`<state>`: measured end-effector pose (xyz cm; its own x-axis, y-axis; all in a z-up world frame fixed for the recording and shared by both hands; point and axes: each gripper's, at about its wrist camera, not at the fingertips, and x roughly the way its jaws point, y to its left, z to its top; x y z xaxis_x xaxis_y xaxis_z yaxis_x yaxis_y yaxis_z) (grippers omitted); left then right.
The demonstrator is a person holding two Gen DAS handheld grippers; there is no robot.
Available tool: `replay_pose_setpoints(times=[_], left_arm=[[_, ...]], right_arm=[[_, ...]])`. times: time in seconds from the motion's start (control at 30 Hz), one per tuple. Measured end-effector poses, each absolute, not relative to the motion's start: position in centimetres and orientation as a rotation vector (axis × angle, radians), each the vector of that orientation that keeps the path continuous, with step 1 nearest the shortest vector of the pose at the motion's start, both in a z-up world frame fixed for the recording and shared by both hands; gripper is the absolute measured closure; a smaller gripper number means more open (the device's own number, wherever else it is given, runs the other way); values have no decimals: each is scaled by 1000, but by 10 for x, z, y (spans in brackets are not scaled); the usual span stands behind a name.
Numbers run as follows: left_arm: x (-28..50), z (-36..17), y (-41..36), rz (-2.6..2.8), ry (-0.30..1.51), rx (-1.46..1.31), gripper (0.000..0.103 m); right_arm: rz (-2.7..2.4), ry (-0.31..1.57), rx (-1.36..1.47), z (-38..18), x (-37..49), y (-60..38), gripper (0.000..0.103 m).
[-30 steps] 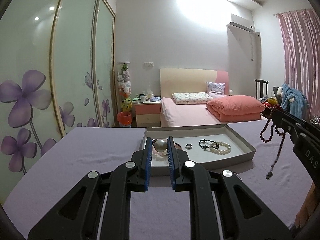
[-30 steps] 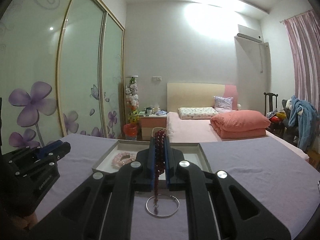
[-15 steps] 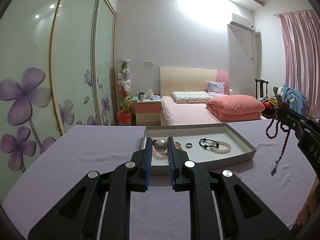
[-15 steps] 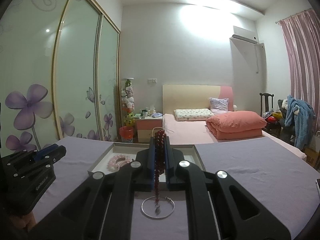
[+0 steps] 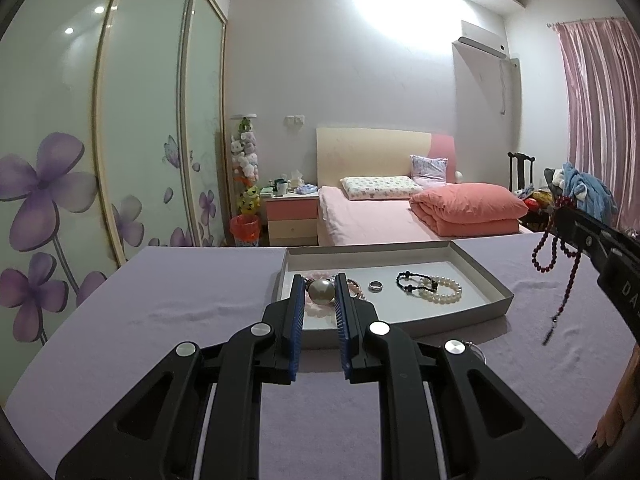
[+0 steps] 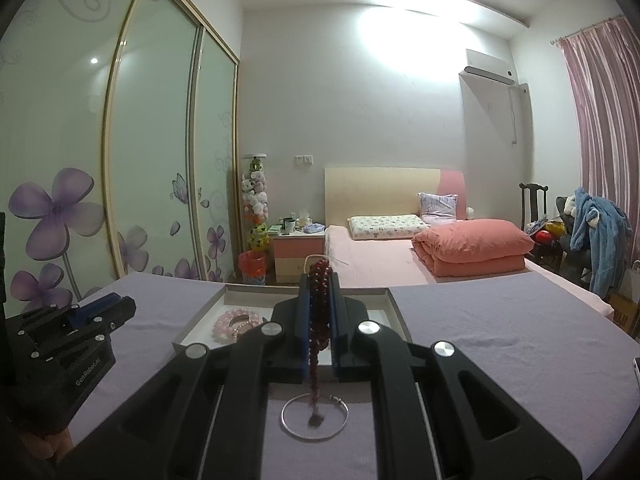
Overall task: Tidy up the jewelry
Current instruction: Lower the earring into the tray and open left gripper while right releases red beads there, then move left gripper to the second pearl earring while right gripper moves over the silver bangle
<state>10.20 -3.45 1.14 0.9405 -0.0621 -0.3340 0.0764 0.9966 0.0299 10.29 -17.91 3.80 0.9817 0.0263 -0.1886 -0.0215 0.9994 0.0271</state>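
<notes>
While the wardrobe doors (image 5: 120, 128) with purple flowers fill the left of both views, the lavender tabletop (image 5: 168, 304) spreads across the lower half, with a bed (image 5: 384, 216) behind it at centre and a pink curtain (image 5: 600, 120) at the far right. In the left wrist view, the left gripper (image 5: 320, 292) sits at lower centre, tilted slightly down, its jaws narrowly set and clamped on a large pearl bead (image 5: 320, 292) over the near left corner of the shallow grey tray (image 5: 496, 292). Right of it in the tray lie one silver ring (image 5: 376, 286), one black bead bracelet (image 5: 409, 281) and one white pearl bracelet (image 5: 440, 292), the last two touching. At the right edge the right gripper (image 6: 319, 300) reaches in, nearly level, its jaws closed on a dark red bead strand (image 5: 560, 256) that dangles clear of the cloth, beside the tray. In the right wrist view, one pink bead bracelet (image 6: 236, 320) lies in the tray left of the fingers, and one silver bangle (image 6: 315, 416) rests on the cloth below the strand's tassel, at lower centre.
</notes>
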Motion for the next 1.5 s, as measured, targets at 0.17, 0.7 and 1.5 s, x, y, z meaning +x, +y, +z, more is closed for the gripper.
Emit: replay_pose_setpoints(times=[0.17,0.7,1.5], left_arm=[[133,14,-34,-103,378,39,87],[249,-16,-48,-149,545,16,87],[262,-16,-20,-143,630,-80,61]], right_arm=[[49,191,44,46,130,-183,94],[121,475,193,7,279,-203,94],[97,594,270,-19,292,-234,61]])
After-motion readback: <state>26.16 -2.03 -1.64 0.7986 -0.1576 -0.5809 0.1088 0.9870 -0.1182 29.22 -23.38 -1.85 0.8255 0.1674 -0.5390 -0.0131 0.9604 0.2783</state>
